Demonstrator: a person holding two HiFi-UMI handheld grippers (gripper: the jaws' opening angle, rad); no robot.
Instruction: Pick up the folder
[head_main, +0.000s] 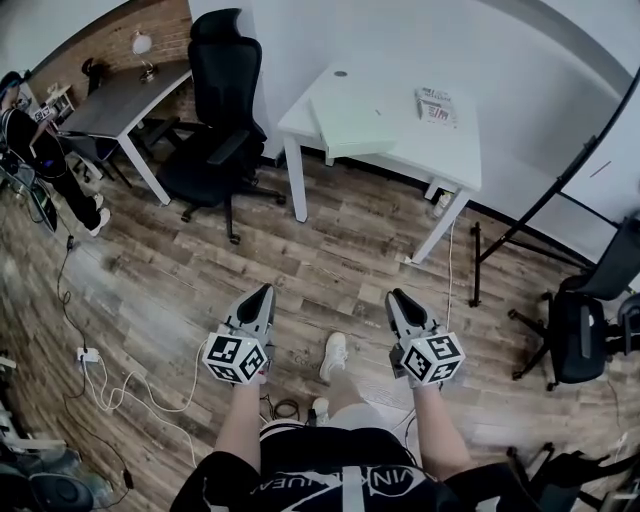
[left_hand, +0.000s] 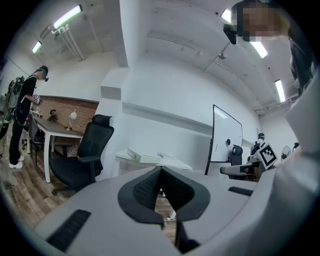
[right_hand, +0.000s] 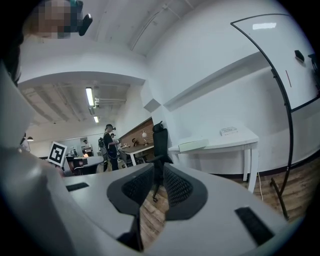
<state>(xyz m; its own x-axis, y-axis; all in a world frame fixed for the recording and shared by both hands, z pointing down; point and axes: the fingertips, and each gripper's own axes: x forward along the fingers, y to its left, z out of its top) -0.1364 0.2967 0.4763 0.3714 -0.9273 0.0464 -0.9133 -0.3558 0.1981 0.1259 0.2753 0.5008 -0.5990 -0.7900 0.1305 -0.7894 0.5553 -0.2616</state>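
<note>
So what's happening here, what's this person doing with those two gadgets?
A person stands holding two claws. The left claw and right claw are both shut and empty, pointing toward a white table. The pale green folder they are meant to pick up lies on it, not yet reached.

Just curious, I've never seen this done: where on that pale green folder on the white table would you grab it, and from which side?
Probably its near edge, coming in level from the person's side. The folder lies flat at the white table's front left corner, its thick edge seemingly jutting past the table front, so jaws could close above and below it.
</note>
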